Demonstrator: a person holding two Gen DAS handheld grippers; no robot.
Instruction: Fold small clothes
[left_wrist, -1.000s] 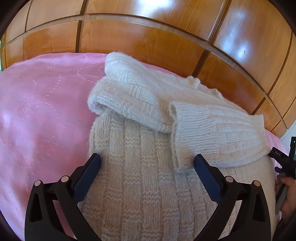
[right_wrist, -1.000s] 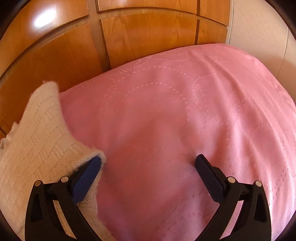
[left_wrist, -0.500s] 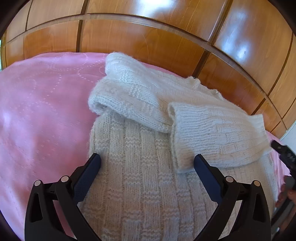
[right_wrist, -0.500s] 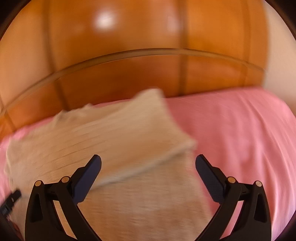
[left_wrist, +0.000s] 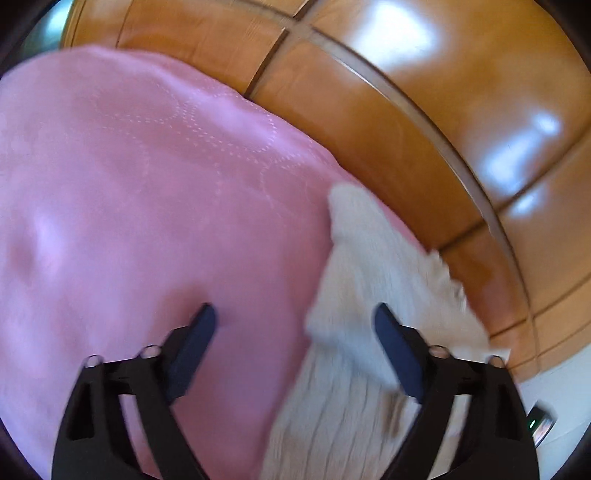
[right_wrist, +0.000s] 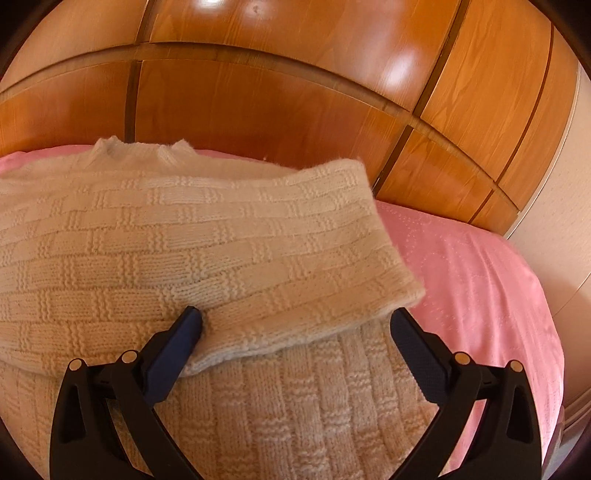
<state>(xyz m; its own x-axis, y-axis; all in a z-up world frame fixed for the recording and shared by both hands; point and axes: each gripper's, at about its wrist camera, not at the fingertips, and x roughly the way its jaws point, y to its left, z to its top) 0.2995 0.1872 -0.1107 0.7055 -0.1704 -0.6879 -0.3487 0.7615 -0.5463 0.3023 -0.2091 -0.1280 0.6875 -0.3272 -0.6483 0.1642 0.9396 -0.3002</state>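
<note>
A cream basket-weave knitted sweater (right_wrist: 155, 258) lies flat on a pink bedspread with dotted stitched circles (right_wrist: 480, 280), its ribbed neckline (right_wrist: 140, 147) at the far end, close to the glossy orange-brown wooden panelled headboard (right_wrist: 258, 96). The body's long axis runs from near the camera away toward that headboard. A sleeve (right_wrist: 303, 266) is folded across the chest, lying crosswise, its cuff end pointing to the right and reaching the garment's right edge. No label, brand or writing can be read on the knit or anywhere else.

The right gripper (right_wrist: 295, 325) has its jaws spread wide over the folded sleeve; its dark blue left pad (right_wrist: 173, 354) touches the sleeve's near edge, while the other pad sits at the sleeve's cuff corner, clamping nothing.

The left wrist view is motion-blurred and shows mostly bedspread (left_wrist: 147, 206); only the sweater's left edge (left_wrist: 354, 369) enters at the right, running away toward the headboard (left_wrist: 443, 122). The left gripper (left_wrist: 295, 321) is likewise spread apart and empty, one pad over pink cloth, the other over the knit. Only this view shows a small dark device with a green light (left_wrist: 541, 424) at the lower right edge; only the right view shows the neckline, the stitch pattern and a pale textured wall (right_wrist: 561, 177) beside the headboard.
</note>
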